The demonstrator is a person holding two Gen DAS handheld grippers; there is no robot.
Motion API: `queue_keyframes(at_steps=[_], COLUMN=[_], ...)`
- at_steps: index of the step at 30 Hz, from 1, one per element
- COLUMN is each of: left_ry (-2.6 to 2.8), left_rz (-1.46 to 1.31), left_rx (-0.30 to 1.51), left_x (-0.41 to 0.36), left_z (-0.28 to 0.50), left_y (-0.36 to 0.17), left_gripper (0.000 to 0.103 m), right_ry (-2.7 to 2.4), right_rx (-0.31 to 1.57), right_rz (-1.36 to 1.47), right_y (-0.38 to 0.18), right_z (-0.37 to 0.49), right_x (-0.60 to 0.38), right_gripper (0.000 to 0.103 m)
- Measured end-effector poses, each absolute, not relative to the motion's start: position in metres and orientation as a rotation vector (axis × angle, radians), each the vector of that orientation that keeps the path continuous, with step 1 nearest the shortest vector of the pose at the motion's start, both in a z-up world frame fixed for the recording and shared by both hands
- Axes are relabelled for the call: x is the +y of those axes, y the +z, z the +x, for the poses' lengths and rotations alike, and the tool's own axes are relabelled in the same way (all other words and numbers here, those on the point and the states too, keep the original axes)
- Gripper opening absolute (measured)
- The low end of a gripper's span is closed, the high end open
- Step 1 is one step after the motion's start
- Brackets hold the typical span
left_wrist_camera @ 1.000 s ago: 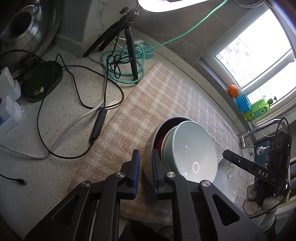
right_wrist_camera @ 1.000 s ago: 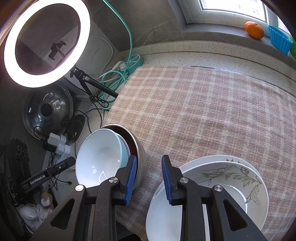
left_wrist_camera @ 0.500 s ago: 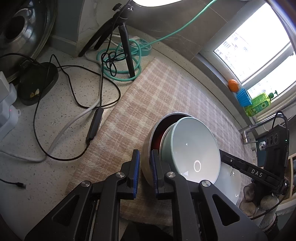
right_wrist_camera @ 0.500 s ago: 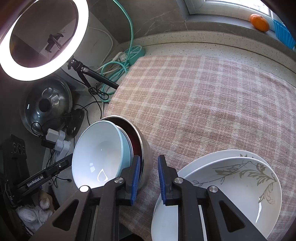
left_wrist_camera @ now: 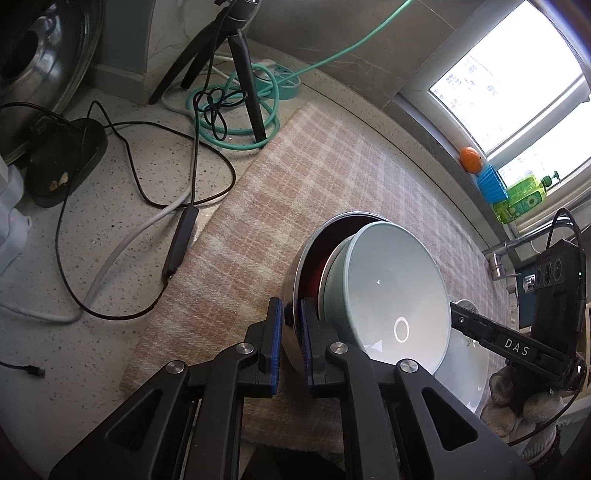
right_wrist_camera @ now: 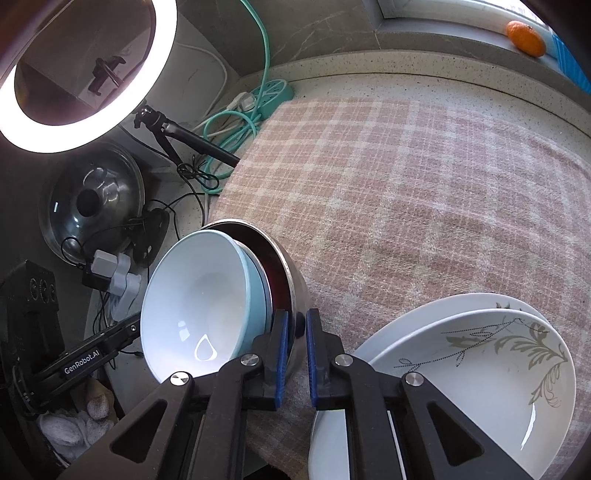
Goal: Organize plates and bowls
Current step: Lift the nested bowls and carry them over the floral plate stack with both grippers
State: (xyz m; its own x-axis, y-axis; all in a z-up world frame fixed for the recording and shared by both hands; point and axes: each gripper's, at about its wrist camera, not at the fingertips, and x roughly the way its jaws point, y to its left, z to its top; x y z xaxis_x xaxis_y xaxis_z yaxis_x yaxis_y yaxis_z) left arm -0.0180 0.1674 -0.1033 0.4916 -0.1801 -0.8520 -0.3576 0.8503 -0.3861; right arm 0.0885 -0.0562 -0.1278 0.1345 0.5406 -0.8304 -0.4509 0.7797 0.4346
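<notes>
Plaid cloth [right_wrist_camera: 424, 192], both hand-held grippers [left_wrist_camera: 291, 332] [right_wrist_camera: 293, 345] angled down, clenched on steel bowl [left_wrist_camera: 293, 291] rim

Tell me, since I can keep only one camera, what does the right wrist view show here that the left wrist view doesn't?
Only the right wrist view shows the ring light, the full flower-patterned plates and the right gripper shut on the steel bowl's rim. Only the left shows the green bottle, the faucet and the left gripper clamping the opposite rim. Both share the pale blue bowl inside the steel one, the plaid cloth and the orange.
</notes>
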Motion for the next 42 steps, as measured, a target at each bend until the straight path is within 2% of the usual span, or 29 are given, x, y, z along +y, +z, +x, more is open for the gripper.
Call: queue_keyframes(at_steps=[42], left_ry=[0.106], left_rz=[-0.541], left_rx=[1.075], left_x=[0.169], left_z=[-0.014], left_y=[-0.105], left_gripper=[0.008], right_ry=[0.692], right_rx=[1.255], right_rz=[0.031], right_y=[-0.132], right_z=[0.089], right_x=[-0.044], right_gripper=[0.009])
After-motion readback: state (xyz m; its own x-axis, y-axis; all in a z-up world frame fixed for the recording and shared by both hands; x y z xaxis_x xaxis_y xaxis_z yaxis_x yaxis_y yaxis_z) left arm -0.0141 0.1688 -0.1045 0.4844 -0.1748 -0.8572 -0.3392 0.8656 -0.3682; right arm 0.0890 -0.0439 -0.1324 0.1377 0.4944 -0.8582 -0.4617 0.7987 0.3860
